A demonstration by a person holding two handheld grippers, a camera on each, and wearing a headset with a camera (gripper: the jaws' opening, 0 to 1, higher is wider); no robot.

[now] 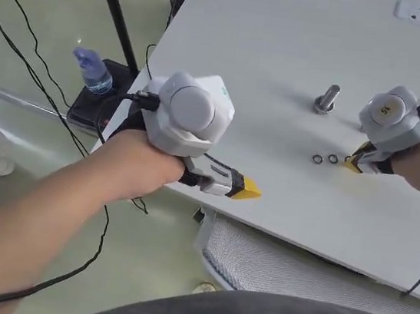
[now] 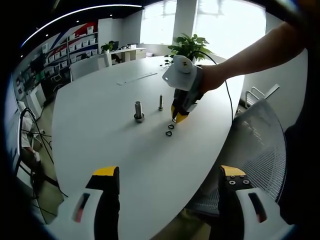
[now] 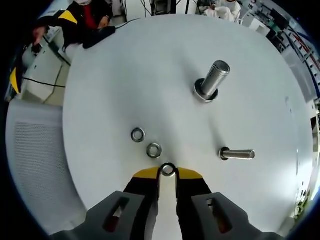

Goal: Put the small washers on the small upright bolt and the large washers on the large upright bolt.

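**Head view.** My left gripper [image 1: 246, 189] hangs off the tabletop [image 1: 286, 51] edge, at 8 o'clock of the work, carrying nothing. My right gripper [image 1: 352, 162] is tip-down on the tabletop. Two loose washers [image 1: 317, 159] lie just beside it at 9 o'clock. The large bolt [image 1: 327, 99] stands upright at 11 o'clock, apart from the tips.

**Left gripper view.** The left jaws stand wide apart, released, with nothing between them. The small bolt [image 2: 161, 102] stands at 2 o'clock of the large bolt, near it but not touching.

**Right gripper view.** The right jaws are drawn in on a washer [image 3: 168, 170], one tip against each side of its rim. I read this as a grasp. I cannot tell whether the washer has left the tabletop. The loose washers lie in a line at 11 o'clock of the tips. The large bolt is at 1 o'clock, the small bolt at 3 o'clock and nearer.

**Assessment.** The held washer looks the same size as the loose ones and too narrow for the large bolt, so I judge it belongs on the small bolt. The rim pinch is thin and could slip or tip. I should lift straight up and keep the washer flat with its hole clear of the tips. Then I centre the hole over the small bolt's top and lower it onto the shank before letting go. The bolt must not be nudged.
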